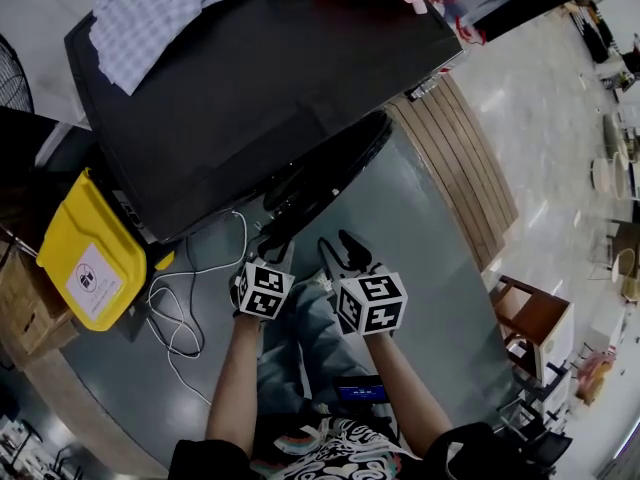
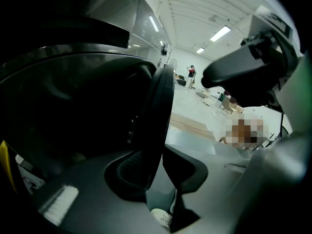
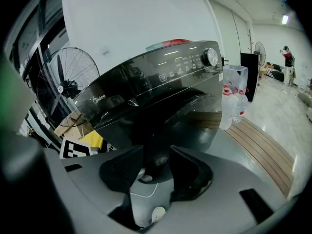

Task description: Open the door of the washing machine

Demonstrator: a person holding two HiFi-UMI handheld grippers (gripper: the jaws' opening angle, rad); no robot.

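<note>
A black front-loading washing machine [image 1: 250,88] stands before me, its round door [image 1: 330,173] swung a little way out from the front. My left gripper [image 1: 272,253] is at the door's free edge. In the left gripper view that edge [image 2: 158,121] runs down between the jaws of the left gripper [image 2: 156,172]; grey floor shows between it and the right finger [image 2: 183,172], so the pads do not press. The dark drum opening [image 2: 73,126] lies to its left. My right gripper [image 1: 343,251] hangs open just right of the left one, aimed at the door's glass [image 3: 180,126], nothing between the jaws of the right gripper [image 3: 156,172].
A yellow container [image 1: 85,258] and a white cable [image 1: 185,318] lie on the floor left of the machine. Checked cloth [image 1: 160,8] lies on its top. A wooden platform [image 1: 470,168] runs along the right, with water bottles [image 3: 234,101]. A fan [image 3: 61,82] stands behind at the left.
</note>
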